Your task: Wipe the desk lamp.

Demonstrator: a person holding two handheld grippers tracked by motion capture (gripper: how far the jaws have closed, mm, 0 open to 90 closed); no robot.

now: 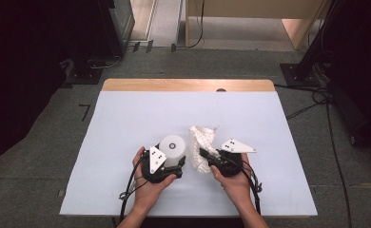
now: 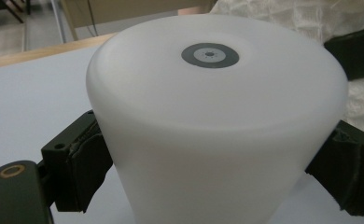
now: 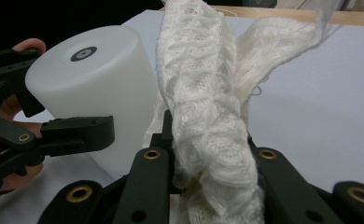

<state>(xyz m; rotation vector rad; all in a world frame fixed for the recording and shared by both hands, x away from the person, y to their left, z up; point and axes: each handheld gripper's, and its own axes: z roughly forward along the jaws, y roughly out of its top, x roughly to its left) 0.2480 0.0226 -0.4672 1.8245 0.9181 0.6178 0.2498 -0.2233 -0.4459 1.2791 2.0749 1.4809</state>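
A white frosted cylinder [image 1: 172, 148] with a small grey disc on its top stands on the white table sheet [image 1: 126, 118]. My left gripper [image 1: 170, 165] is shut on the cylinder [image 2: 217, 121], its black padded jaws pressing on both sides low down. Just right of it a white knitted cloth [image 1: 201, 142] is bunched and lifted. My right gripper [image 1: 206, 156] is shut on the cloth [image 3: 208, 116], which runs up between its jaws. The cylinder [image 3: 96, 88] and the left gripper's black fingers [image 3: 77, 133] appear at the left of the right gripper view.
The wooden table edge [image 1: 188, 85] runs along the far side. Dark stands and cables [image 1: 317, 95] sit on the floor to the right. Open sheet lies to the left, right and behind the objects.
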